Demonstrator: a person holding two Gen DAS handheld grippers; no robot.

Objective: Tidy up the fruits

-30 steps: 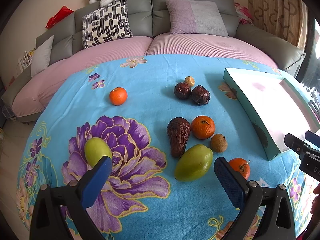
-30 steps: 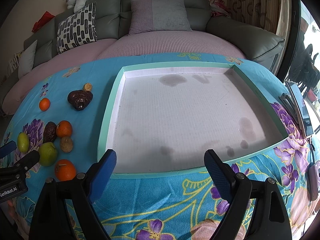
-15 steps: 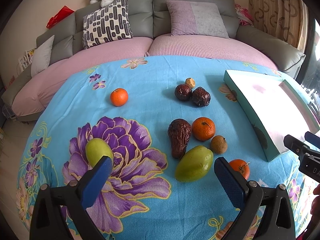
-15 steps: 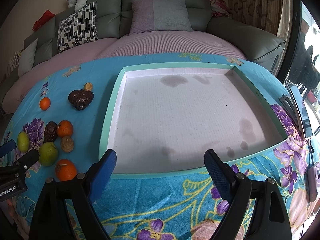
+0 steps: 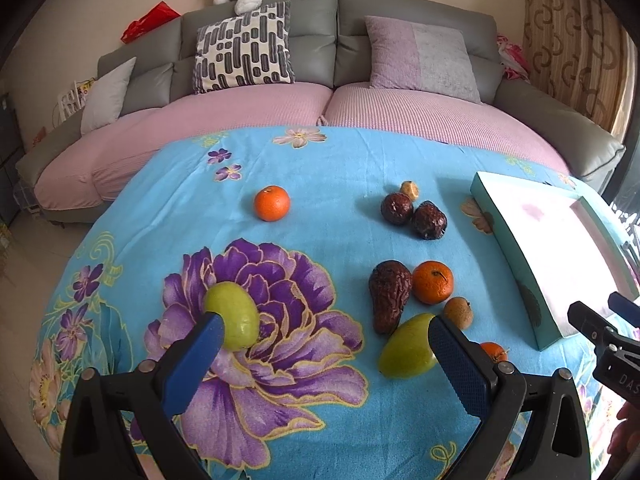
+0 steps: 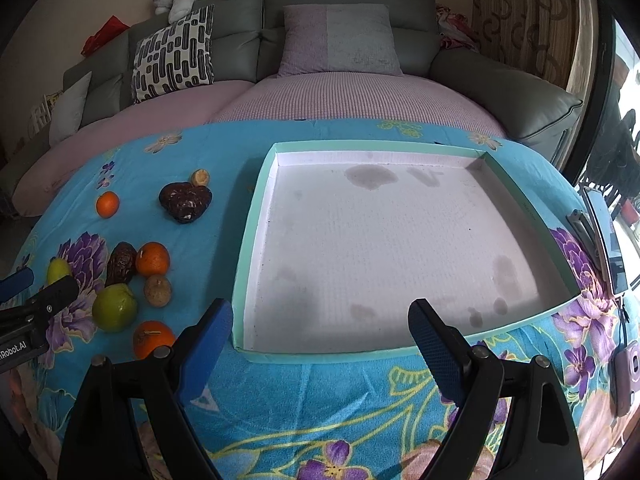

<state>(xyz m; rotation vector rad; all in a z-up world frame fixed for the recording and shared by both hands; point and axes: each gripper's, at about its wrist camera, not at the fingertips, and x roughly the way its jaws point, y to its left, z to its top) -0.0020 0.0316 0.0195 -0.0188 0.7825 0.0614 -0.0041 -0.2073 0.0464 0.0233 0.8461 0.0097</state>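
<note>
- My left gripper has its jaws wide apart and holds nothing; I judge the first pick is at hand.
- Farthest left lies the small green fruit, by my left pad; I'd centre the jaws over it and close gently so it cannot roll.
- Right of it sit the shrivelled dark pear, the big green mango, an orange and a little brown fruit, close together.
- My right gripper hangs over the near edge of the teal tray, jaws apart and empty.
- Only the right view shows the tray's floor: bare and stained, no fruit in it. Only the left view shows the lone far orange clearly.
</note>
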